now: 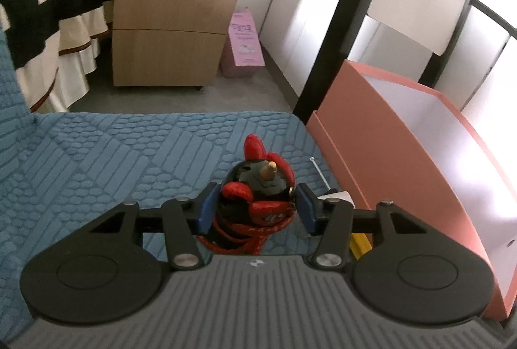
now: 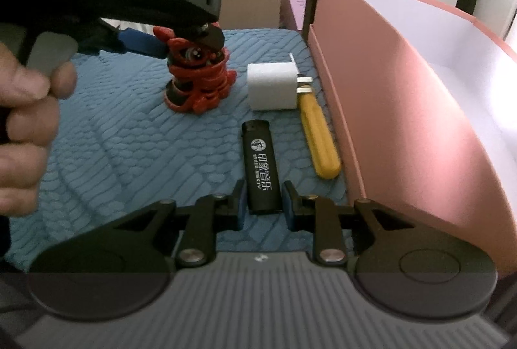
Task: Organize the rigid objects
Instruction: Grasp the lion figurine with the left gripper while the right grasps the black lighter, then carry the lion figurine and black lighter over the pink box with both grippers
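Tilting downward, left hand-held gripper (image 1: 255, 203) astride figurine (image 1: 258, 187)

A red and black figurine (image 1: 258, 197) is seen standing between the blue pads (image 1: 206, 213) of the left gripper (image 1: 257, 208), on a blue quilted cover (image 1: 113, 161). The left pad is pressed close against the figurine's side, while a narrow gap is left at the right pad. Just beyond the right finger, a thin white stick (image 1: 320, 173) and a corner of a white block (image 1: 339, 197) are visible; beneath that finger a yellow handle (image 1: 360, 247) is partly hidden. Further right, an open pink box (image 1: 371, 136) is set against the cover's edge. Well ahead of the fingers, a wooden drawer cabinet (image 1: 174, 26) stands on the floor.
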Available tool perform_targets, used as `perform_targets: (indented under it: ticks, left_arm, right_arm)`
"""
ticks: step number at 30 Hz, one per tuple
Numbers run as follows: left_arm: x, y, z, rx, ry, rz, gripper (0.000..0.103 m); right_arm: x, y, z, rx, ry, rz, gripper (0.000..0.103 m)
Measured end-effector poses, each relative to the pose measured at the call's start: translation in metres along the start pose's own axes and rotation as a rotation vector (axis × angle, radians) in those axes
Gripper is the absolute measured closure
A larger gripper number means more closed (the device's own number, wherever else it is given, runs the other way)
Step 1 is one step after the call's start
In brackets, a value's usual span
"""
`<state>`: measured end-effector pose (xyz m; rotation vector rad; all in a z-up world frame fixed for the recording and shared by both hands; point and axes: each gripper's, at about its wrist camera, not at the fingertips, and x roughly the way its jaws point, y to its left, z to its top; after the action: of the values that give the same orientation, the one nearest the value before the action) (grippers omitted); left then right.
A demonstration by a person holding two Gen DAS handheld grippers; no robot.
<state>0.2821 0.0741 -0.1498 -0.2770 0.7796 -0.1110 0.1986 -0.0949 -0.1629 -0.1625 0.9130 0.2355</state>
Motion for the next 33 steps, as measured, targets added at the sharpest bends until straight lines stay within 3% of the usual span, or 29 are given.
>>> perform_targets:
  ticks: [17,27,33]
  left_arm:
    - [-0.076,0.034,-0.043,-0.26,-0.001,0.122,0.048]
    - [-0.105,0.023,-0.07,-0.251,0.006,0.192,0.048]
    - [-0.12,0.021,-0.091,-0.307,0.008,0.2,0.048]
  right_arm:
    - [-0.015,0.003,-0.006,-0.063,0.021,0.161,0.077]
    - [-0.026,-0.006,-0.009,-0.074,0.048,0.191,0.077]
    - [-0.031,-0.011,-0.016,-0.084,0.059,0.191,0.077]
